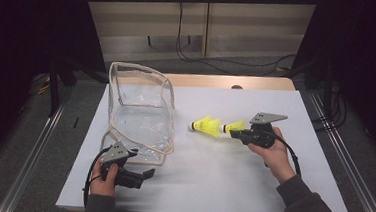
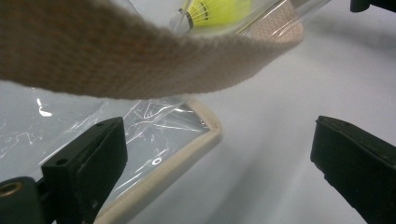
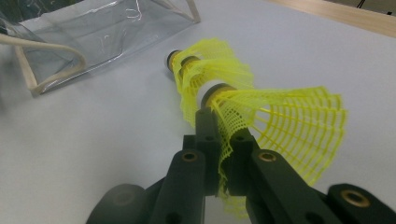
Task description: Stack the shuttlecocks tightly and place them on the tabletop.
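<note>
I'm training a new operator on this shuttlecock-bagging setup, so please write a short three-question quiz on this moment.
1. True or false: the right gripper has its jaws shut on the skirt of a yellow shuttlecock.
2. How many shuttlecocks are on or above the table?
3. The left gripper is: A) shut on the bag strap; B) open beside the clear bag; C) holding a shuttlecock.

Key: 1 true; 2 two, the second shuttlecock lying free; 3 B.
</note>
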{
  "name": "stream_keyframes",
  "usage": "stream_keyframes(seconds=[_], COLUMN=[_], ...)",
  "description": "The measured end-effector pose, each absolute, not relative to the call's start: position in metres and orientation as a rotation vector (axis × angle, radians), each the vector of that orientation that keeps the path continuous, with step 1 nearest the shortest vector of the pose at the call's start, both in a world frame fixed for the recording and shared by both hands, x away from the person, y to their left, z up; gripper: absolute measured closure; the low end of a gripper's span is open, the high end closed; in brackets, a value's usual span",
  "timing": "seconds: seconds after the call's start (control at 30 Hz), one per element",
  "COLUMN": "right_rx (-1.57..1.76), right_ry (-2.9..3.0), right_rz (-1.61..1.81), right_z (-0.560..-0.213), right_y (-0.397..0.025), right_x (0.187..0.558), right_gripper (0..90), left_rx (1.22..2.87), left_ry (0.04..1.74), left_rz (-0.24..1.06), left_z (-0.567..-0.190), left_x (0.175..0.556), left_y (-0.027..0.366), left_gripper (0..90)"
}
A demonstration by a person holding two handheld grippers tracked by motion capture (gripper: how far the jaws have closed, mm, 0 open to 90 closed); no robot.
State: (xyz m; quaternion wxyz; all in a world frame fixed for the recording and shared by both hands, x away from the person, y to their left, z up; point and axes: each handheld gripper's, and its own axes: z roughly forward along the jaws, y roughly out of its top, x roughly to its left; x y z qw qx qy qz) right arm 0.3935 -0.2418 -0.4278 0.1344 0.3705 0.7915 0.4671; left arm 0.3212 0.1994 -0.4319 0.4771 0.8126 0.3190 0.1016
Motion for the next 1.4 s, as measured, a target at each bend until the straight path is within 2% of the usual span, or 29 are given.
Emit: stream_keyframes(seconds=[1.4], right_rx=[1.106], right_ry=[2.272], right_rz=[1.356], right_z=[-0.4336], right_y=[-0.2328], right_x=[0.4029], right_gripper=[86.7], left_rx=[1.988], left_ry=[0.78], left_rz=[0.25], left_z=[-0.4321], left_x=[0.3211], left_y=[0.1994], left_gripper=[3.8])
